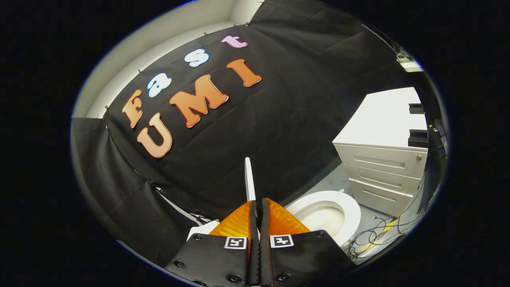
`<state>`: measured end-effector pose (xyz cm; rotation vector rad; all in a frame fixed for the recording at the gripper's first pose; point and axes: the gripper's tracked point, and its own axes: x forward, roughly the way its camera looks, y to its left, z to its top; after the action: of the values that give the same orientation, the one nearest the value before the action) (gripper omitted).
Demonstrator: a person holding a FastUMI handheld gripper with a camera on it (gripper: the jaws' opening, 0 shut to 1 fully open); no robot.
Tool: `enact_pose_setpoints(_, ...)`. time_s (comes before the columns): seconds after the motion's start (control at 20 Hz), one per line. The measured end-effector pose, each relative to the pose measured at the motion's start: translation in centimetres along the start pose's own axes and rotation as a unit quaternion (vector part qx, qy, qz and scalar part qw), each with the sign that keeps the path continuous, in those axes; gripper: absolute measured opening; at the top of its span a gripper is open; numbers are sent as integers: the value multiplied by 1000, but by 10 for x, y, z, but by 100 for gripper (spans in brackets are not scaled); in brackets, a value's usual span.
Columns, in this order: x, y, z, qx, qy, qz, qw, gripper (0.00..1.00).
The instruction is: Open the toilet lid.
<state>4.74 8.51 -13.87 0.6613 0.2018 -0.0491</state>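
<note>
The white toilet lid (249, 179) shows edge-on as a thin upright strip that rises from between my fingertips against the black cloth wall. My gripper (258, 202) is shut on the lid's edge, with both fingers pressed together around it. The lid stands lifted well off the bowl. To the right of and just beyond the fingers lies the open toilet bowl with its white seat ring (350, 207). A bit of white toilet body (202, 230) peeks out left of the fingers.
A white drawer cabinet (382, 167) stands right of the toilet, close to the bowl. Loose cables (374, 235) lie on the grey floor between the cabinet and the toilet. The black cloth wall hangs directly behind the lid.
</note>
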Motion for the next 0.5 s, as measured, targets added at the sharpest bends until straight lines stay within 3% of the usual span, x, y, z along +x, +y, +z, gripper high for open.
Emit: enact_pose_setpoints(0.5, -13, 82, -17, -69, -6, 27, 997, 8)
